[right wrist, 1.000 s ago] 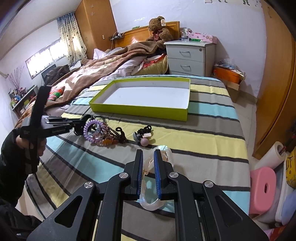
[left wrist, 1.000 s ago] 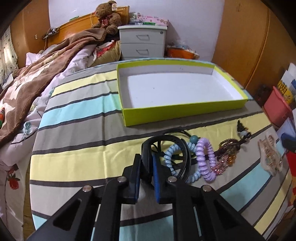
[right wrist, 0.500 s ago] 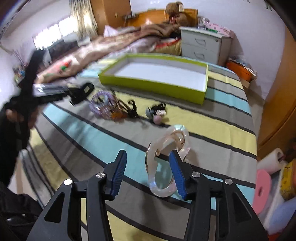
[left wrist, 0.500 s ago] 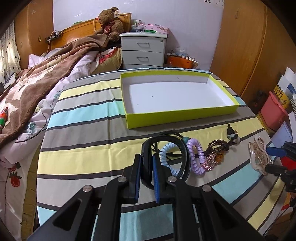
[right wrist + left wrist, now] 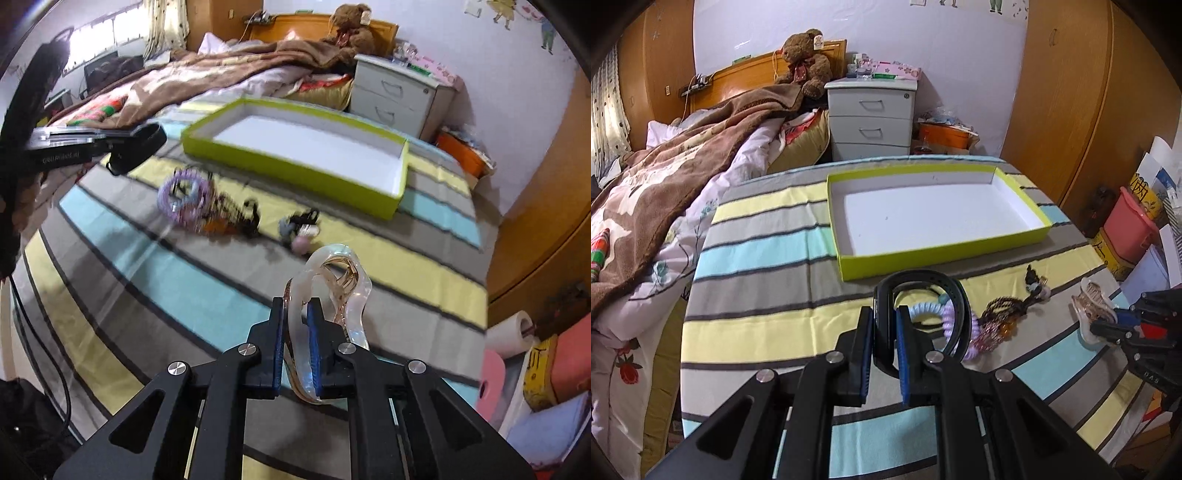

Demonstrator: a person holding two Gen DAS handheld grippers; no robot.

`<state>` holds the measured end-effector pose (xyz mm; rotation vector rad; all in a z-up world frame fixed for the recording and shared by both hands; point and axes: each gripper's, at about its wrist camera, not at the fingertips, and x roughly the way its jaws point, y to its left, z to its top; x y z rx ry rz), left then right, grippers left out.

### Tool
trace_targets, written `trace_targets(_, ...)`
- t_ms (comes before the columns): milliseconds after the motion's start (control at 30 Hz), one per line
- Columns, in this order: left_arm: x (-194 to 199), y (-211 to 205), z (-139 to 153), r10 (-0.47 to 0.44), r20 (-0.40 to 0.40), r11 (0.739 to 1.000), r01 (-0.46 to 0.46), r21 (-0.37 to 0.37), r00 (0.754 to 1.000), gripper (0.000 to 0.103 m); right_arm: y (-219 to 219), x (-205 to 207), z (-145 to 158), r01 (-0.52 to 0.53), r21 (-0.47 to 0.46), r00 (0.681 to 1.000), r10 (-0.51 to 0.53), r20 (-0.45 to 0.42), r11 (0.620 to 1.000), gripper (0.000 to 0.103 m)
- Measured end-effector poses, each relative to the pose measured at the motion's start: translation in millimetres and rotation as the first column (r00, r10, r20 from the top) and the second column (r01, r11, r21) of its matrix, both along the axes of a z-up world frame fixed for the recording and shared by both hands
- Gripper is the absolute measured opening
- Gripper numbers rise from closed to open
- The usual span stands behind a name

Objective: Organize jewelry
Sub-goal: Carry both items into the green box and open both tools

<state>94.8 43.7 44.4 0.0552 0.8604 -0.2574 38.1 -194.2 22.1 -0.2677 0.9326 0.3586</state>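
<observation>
My left gripper (image 5: pixel 884 321) is shut on a black band (image 5: pixel 960 295) and holds it above a pile of spiral hair ties (image 5: pixel 971 332) and beaded bracelets (image 5: pixel 1001 317). My right gripper (image 5: pixel 295 314) has its jaws closing, with its pads pressed on one side of a clear hair claw (image 5: pixel 354 295) just over the striped cloth. The lime-green tray (image 5: pixel 934 254) with a white floor lies beyond both, with nothing in it. In the right wrist view the left gripper (image 5: pixel 140 144) hangs at the left, over the purple hair ties (image 5: pixel 177 195).
A dark hair tie with a pink pompom (image 5: pixel 299 232) lies between pile and claw. A bed with a brown blanket (image 5: pixel 665 177) borders the table's left. A white nightstand (image 5: pixel 871 118) stands behind. A pink bin (image 5: pixel 1130 229) and boxes sit past the right edge.
The left gripper has risen with the black band, lifting it off the pile. The right gripper opened wide, then closed again on the clear hair claw, which now stands more upright.
</observation>
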Motion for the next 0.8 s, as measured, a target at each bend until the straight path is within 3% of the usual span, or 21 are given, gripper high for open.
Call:
trace_targets(500, 45.4, -4.5, 46.7, -0.005, 0.071, 1.000, 0.007, -0.027, 0.997, 0.013, -9.7, 65.5, 76.5, 0.031, 0.054, 0.988, -0.039, 0.149, 0.998, 0.012)
trace_targets(800, 90.0, -3.9, 45.1, 0.014, 0.048, 0.999, -0.012, -0.034, 0.999, 0.013, 6.5, 124.6, 76.6, 0.002, 0.017, 0.992, -0.004, 0.124, 1.000, 0.012)
